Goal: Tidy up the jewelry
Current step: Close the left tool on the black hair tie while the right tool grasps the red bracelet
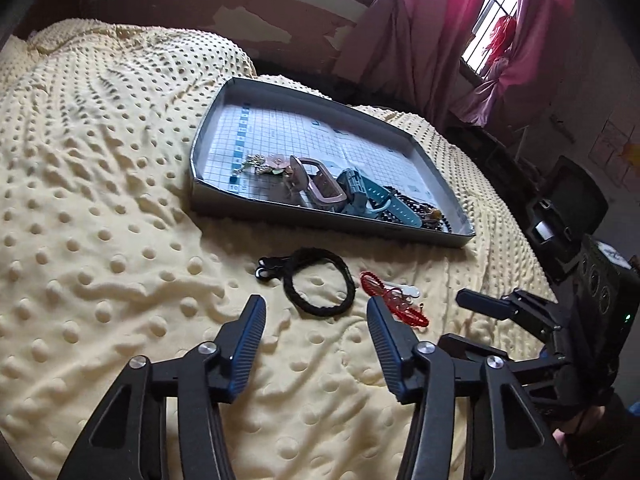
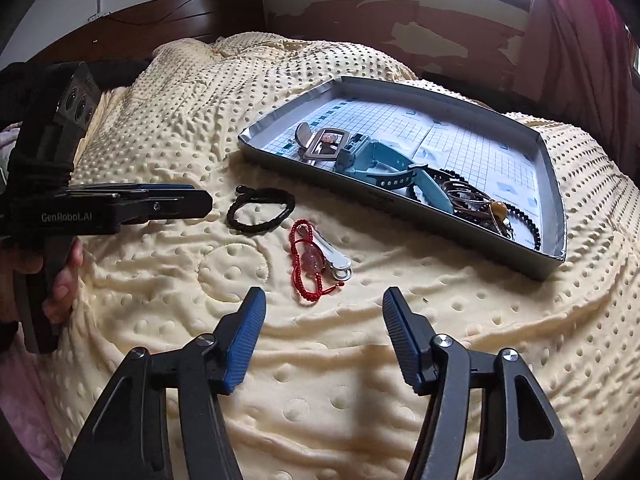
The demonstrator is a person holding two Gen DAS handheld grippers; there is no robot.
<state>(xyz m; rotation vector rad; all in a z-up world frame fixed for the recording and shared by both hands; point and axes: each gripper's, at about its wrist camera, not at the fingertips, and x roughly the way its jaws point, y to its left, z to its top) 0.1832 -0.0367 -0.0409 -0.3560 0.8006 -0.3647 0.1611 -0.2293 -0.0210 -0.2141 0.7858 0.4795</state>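
— Jewelry's split in two lots: most of it sits in the grey tray (image 2: 400,196) on the bed (image 1: 100,200), while a black braided bracelet (image 1: 320,286) and a red cord bracelet (image 2: 310,264) lie loose on the yellow blanket just in front of the tray.

— Why are both tools hanging back like that?

— I'd say they're lining up. The left claw (image 1: 316,316) is spread wide, holding nothing, with the black bracelet just ahead of its gap. The right claw (image 2: 324,306) is also wide and empty, aimed at the red one. One piece each, by the look of it.

— And the tray's load?

— Crowded toward the near edge: a pinkish buckle (image 2: 326,144), a blue watch strap (image 2: 384,168), dark beads (image 2: 528,216) on the right end. Probably dropped at the closest reach; the far grid-lined half is bare.

— Anything you can't make out?

— Something white (image 2: 340,264) lies under the red cord; I can't tell what it is. The small gold piece (image 1: 256,164) shows only from the left camera, where it's too fine to name, and the tray wall hides it from the right one. The bead tangle is too knotted to count pieces.
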